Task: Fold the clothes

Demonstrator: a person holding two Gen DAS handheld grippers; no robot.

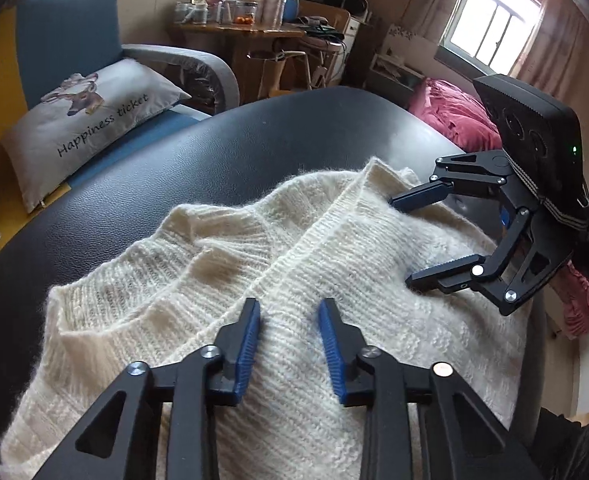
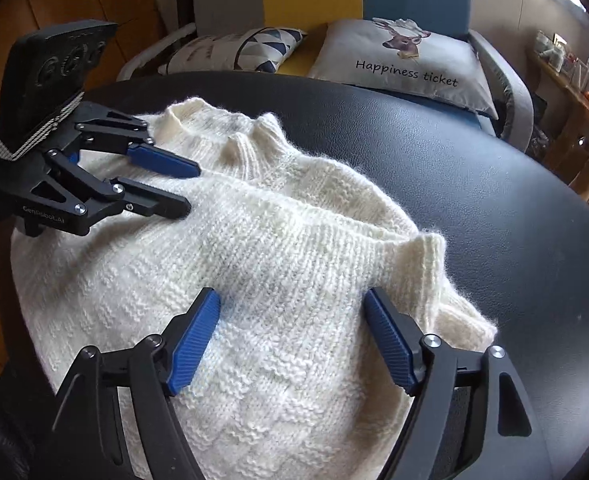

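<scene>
Your left gripper (image 1: 290,312) and right gripper (image 2: 292,300) both stand open over the cream knitted sweater (image 2: 254,264), gripping nothing; the fold is half done; next, I think, pinch an edge.

The sweater (image 2: 278,240) runs off the lower picture edge behind the right gripper's fingers (image 2: 198,332), and in the left wrist view its hem passes beneath the left gripper's fingers (image 1: 246,344) and out of frame, so its near border cannot be checked. Whether the left pads press on the knit ridge between them cannot be told, nor whether the right fingertips touch the wool or stand just above it. Beyond the left fingers the jars and small items on the wooden table (image 1: 238,34) are too small to identify, and the hands holding both grippers lie outside the frames.
</scene>
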